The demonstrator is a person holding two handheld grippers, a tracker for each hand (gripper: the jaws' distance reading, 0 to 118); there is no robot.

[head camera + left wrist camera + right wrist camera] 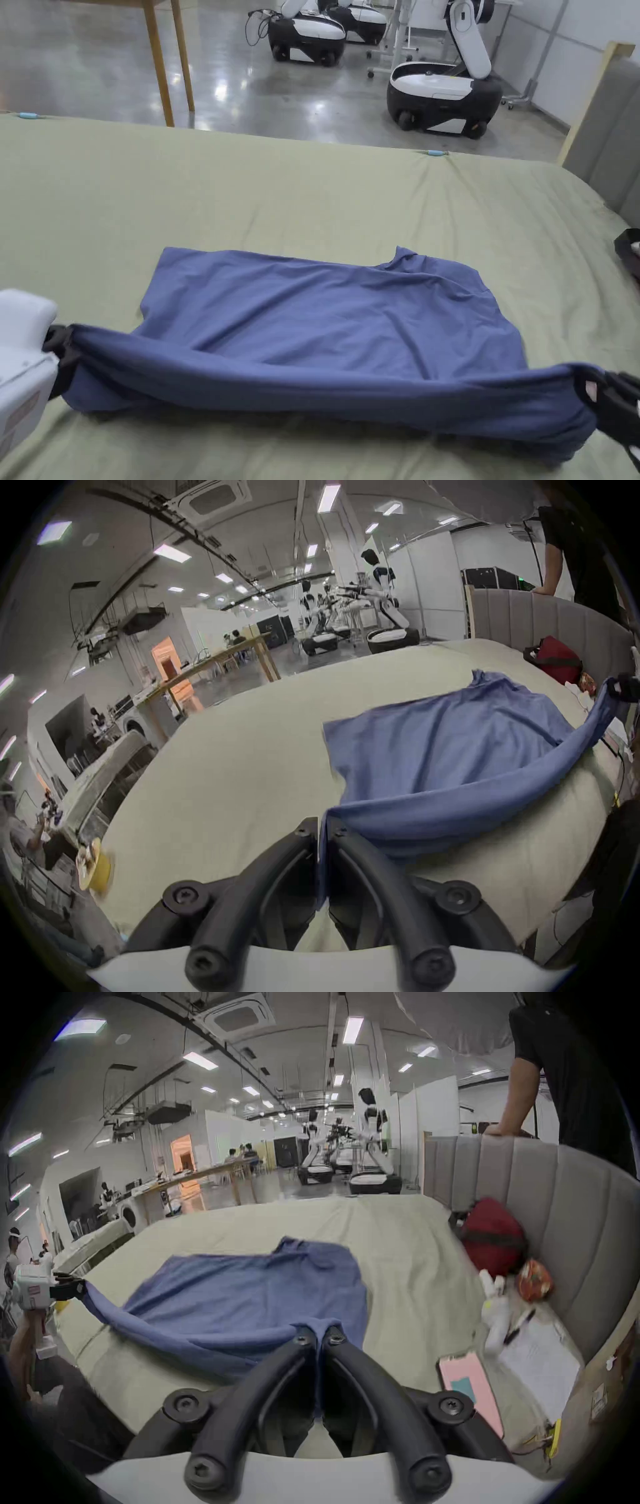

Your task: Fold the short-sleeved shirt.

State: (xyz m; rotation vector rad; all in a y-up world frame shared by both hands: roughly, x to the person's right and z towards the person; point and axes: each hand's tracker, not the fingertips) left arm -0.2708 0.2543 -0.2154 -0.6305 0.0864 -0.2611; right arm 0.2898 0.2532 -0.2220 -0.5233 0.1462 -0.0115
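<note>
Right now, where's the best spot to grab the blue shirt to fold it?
The blue short-sleeved shirt is best pinched at its near edge's two ends, from the outer sides, as the left gripper and right gripper do: that edge lifts straight.

Polished grey concrete floor (262, 94), reflecting ceiling light panels (352, 1030). Bed covered by an olive sheet (312, 187); grey padded headboard (554, 1217) at its right. Wooden table (221, 660) beyond. Wheeled white-and-black robots (444, 94) parked on the floor. White partition walls (436, 1109).
</note>
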